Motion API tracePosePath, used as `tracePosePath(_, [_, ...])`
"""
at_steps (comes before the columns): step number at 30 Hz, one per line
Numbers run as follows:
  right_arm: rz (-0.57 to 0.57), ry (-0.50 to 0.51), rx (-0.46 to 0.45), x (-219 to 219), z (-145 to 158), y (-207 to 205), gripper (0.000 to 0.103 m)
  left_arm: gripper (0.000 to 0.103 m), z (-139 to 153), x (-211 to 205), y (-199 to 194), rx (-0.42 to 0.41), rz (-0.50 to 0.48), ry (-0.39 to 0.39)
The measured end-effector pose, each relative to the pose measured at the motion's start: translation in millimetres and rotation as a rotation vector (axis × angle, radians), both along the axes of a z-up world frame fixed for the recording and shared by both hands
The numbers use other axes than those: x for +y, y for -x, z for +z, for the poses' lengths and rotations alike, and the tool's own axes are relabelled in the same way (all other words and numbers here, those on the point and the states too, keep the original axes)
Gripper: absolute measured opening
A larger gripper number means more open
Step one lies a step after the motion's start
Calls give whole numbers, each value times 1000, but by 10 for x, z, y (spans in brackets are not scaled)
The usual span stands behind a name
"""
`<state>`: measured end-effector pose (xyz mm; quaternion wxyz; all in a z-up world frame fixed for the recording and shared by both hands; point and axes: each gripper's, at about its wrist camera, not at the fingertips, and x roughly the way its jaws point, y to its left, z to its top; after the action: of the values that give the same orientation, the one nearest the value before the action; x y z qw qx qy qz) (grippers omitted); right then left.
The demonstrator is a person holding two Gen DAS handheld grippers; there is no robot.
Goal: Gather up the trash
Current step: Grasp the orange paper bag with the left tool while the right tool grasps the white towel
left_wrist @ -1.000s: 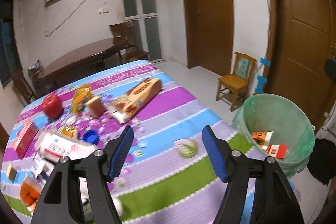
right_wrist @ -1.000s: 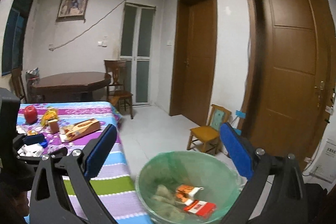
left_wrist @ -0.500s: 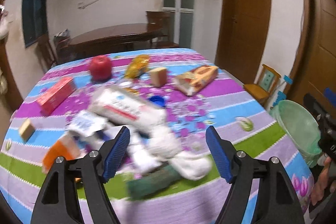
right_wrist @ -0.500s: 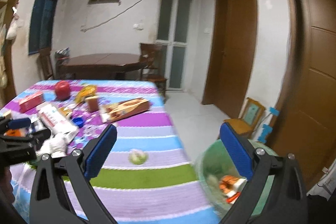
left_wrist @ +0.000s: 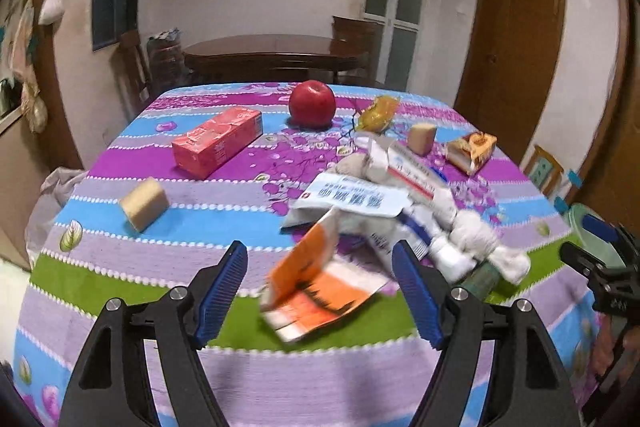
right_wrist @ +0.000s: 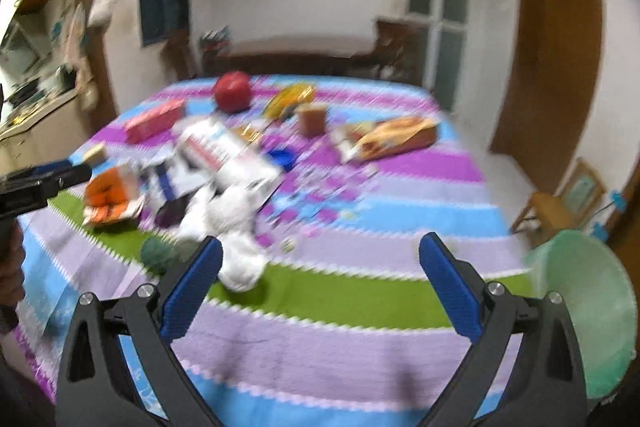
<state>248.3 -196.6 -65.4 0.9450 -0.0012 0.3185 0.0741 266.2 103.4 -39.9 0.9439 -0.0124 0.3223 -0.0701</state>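
A pile of trash lies on the striped tablecloth [left_wrist: 200, 255]: an orange and white carton [left_wrist: 316, 283], white boxes [left_wrist: 360, 195] and crumpled white paper [left_wrist: 472, 231]. My left gripper [left_wrist: 320, 291] is open and empty, with the orange carton lying between its fingers on the table. My right gripper [right_wrist: 320, 287] is open and empty above the table's near edge, to the right of the crumpled paper [right_wrist: 236, 251]. The green-lined trash bin [right_wrist: 588, 311] stands at the right, beside the table.
A red apple [left_wrist: 312, 103], a red box [left_wrist: 216, 141], tan blocks [left_wrist: 144, 203], a yellow wrapper [left_wrist: 378, 111] and an open snack box [right_wrist: 392, 137] lie further back. A small wooden chair [right_wrist: 560, 203] stands by the brown doors. A dark wooden table [left_wrist: 264, 55] stands behind.
Both grippers have swung left from the bin toward the table. The left one now faces the trash pile close up. Both stayed open and empty.
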Motion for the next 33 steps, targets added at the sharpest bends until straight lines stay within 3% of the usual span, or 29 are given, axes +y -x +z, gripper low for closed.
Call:
tracePosePath(3, [97,-34,85,119,-119,-173,95,75,-77,93,-65,18,-72,-15])
tracePosePath(6, [135,-33,108,205,-158,-335,95,73,-158,173,-219,48,-108,-17])
tracePosePath(10, [178,-67,135,300,-142,-553,95,72,-286,235,-415,106,-144,45])
tracePosePath(14, [217,-106,185,362,-167,-691,92,69,-366,196,-513,132,-168,54])
tracePosePath(15, [219,-103,197,376,-179,-728,88,66,-396,181,-546,146,-179,59])
tracePosePath(17, [222,-100,247,415,-254,-813,68,55,-443,168,-604,172,-177,68])
tracePosePath(18, [233,-133,283,405,-304,-839,51,46,-473,170,-625,191,-178,79])
tracePosePath(21, [250,-224,314,354,-387,-821,31,9,-540,161,-633,222,-209,123])
tracePosePath(27, [240,-312,273,205,-254,-670,29,9,-421,144,-484,170,-174,113])
tracePosePath(33, [233,-326,188,60,34,-471,29,9,-192,73,-217,109,-82,36])
